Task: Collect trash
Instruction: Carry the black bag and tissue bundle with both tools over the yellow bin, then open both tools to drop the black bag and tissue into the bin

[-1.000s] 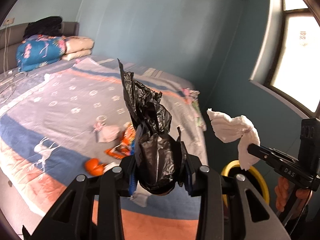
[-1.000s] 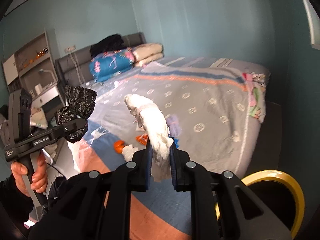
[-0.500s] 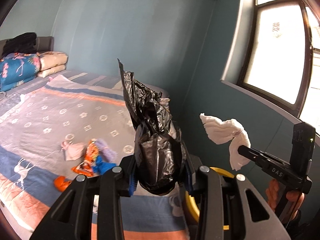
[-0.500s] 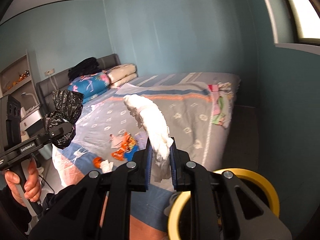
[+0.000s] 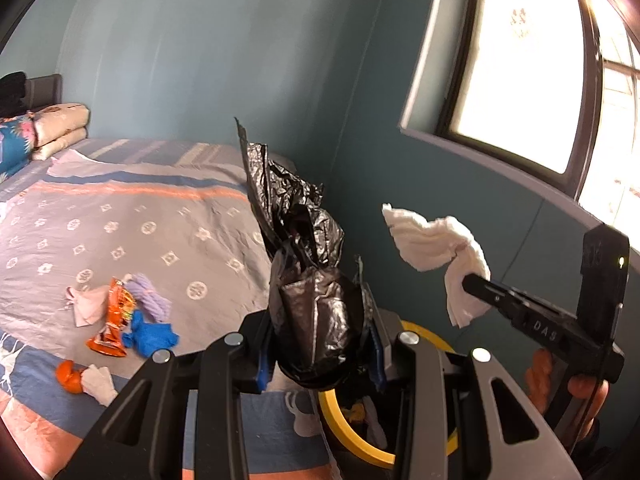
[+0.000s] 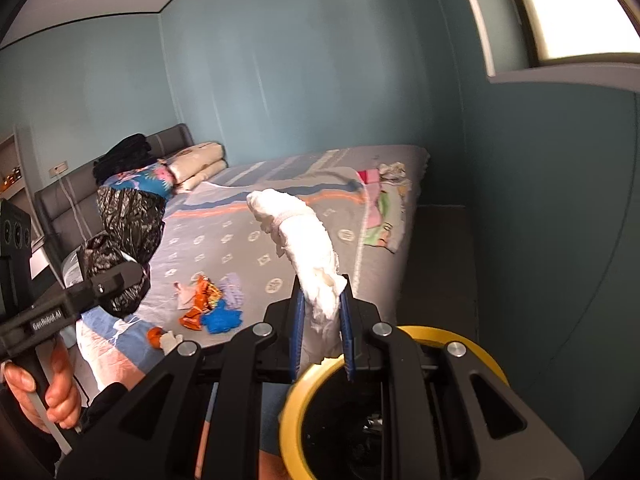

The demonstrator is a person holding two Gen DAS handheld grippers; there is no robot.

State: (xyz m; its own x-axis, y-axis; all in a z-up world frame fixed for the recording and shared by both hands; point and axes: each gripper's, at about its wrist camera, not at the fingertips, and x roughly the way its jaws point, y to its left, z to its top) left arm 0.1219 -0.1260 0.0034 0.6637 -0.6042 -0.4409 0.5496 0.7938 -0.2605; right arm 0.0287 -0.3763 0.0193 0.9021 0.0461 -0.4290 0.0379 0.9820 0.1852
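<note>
Gripping a crumpled black plastic bag (image 5: 316, 320), the left gripper (image 5: 320, 354) fills the lower centre of the left wrist view, its blue-padded jaws part-closed against the bag's bulging lower half while a ragged tail of plastic rises toward mid-frame. At right in the same view, the right gripper (image 5: 476, 284) enters from the lower right, held by a hand (image 5: 576, 384), and pinches a wad of white tissue (image 5: 436, 246) that flares up and to the left. Below both tools, at bottom centre, lies the yellow rim of a trash bin (image 5: 344, 428), with dark contents partly visible inside.

Right wrist view: the right gripper (image 6: 322, 328) stands at lower centre with its jaws narrowly closed on the white tissue (image 6: 304, 240), which arches up and leftward. The trash bin (image 6: 480, 344) sits directly below and to the right of the jaws, beside the bed (image 6: 280, 216). At left, the left gripper (image 6: 120, 280) carries the black plastic bag (image 6: 128, 216), its handle held by a hand (image 6: 44, 392) at lower left.

Loose trash remains on the patterned bedspread, left of centre: an orange snack wrapper (image 6: 200, 304), a blue crumpled piece (image 6: 222, 318), a lilac piece (image 6: 232, 286), a pale tissue (image 6: 184, 294), and, nearer the bed edge, a small orange item (image 6: 154, 336) touching a white scrap (image 6: 170, 340). Folded bedding (image 6: 160, 172) is stacked against the headboard at upper left.
</note>
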